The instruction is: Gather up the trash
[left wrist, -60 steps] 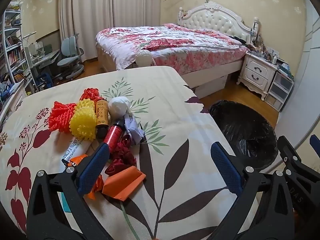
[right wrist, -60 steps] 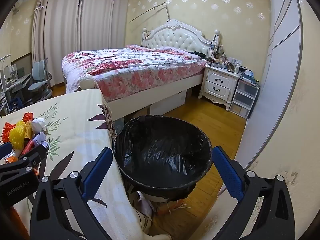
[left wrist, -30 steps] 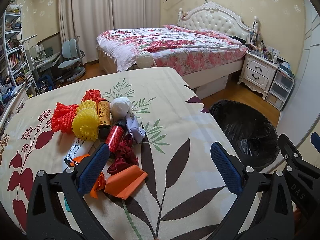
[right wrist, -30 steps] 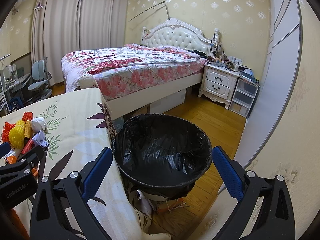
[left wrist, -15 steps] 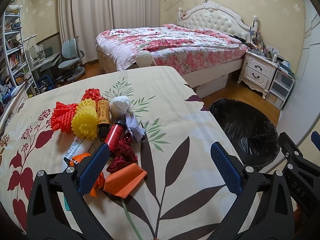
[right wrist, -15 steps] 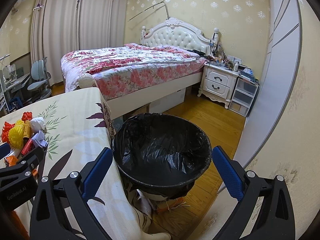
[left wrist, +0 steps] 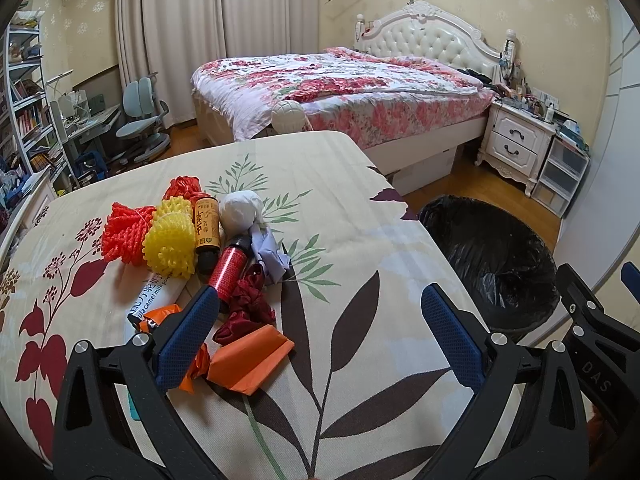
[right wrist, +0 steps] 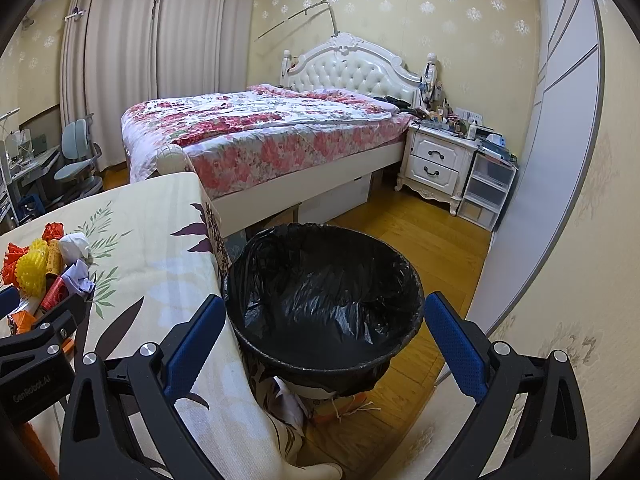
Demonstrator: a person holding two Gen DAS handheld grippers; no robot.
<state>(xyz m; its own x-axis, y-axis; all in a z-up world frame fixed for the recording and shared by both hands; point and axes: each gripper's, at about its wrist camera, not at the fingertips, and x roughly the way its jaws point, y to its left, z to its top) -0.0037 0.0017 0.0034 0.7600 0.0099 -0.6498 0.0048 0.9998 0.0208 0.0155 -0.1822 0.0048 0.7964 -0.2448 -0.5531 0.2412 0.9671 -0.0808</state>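
Observation:
A heap of trash lies on the leaf-print table [left wrist: 352,248]: folded orange paper [left wrist: 250,354], crumpled dark red foil [left wrist: 246,308], a red can [left wrist: 228,270], a yellow bottle [left wrist: 207,226], yellow foam netting [left wrist: 170,246], orange netting [left wrist: 124,230], a white paper ball [left wrist: 241,208] and lilac paper [left wrist: 270,254]. My left gripper [left wrist: 318,336] hovers open just short of the heap, holding nothing. My right gripper [right wrist: 320,338] hangs open over the black-lined bin [right wrist: 324,304], which stands off the table's right edge. The bin [left wrist: 492,258] holds only its liner.
A white packet [left wrist: 154,294] lies under the heap. Beyond the table stand a floral bed [left wrist: 340,88], a white nightstand [left wrist: 518,142] and plastic drawers [left wrist: 562,174]. Desk chairs [left wrist: 140,120] and bookshelves [left wrist: 24,116] fill the left. A wall [right wrist: 560,200] runs close on the right.
Both views shift only slightly. The left gripper has drifted a little over the table; both stay open and nothing has been picked up.

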